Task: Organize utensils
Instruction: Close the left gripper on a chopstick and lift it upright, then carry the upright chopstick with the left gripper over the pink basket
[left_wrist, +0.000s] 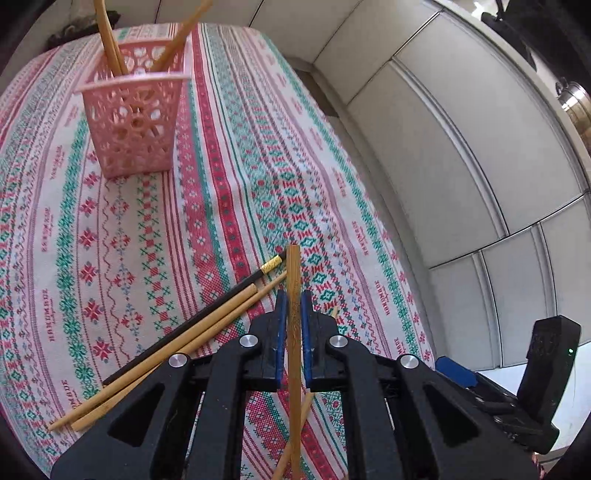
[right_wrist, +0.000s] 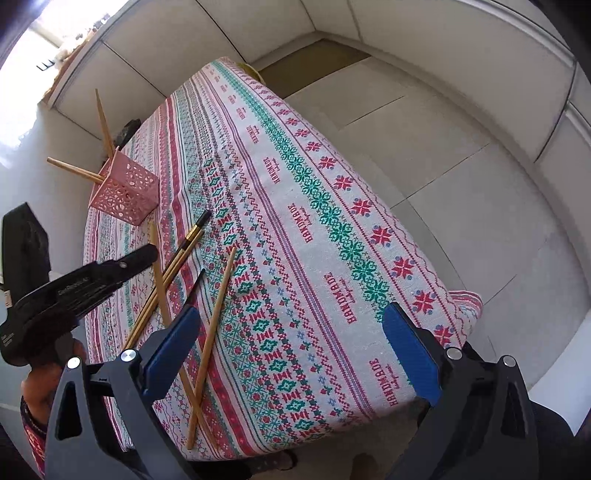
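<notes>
In the left wrist view my left gripper (left_wrist: 294, 295) is shut on a bamboo chopstick (left_wrist: 294, 354), which sticks out past the blue pads, just above the cloth. The right wrist view shows the same gripper (right_wrist: 146, 254) at the left, with that chopstick (right_wrist: 158, 273) slanting down from it. A pink perforated basket (left_wrist: 133, 118) (right_wrist: 123, 192) stands further along the table with several bamboo chopsticks upright in it. On the cloth lie a black chopstick with a gold band (left_wrist: 221, 301) (right_wrist: 195, 230) and loose bamboo ones (left_wrist: 177, 350) (right_wrist: 216, 317). My right gripper (right_wrist: 295, 350) hangs open above the cloth, holding nothing.
The table wears a red, green and white patterned cloth (left_wrist: 229, 166) (right_wrist: 306, 229). Its edge drops to a pale tiled floor (right_wrist: 461, 192) on the right. A person's hand (right_wrist: 40, 387) holds the left gripper at the lower left.
</notes>
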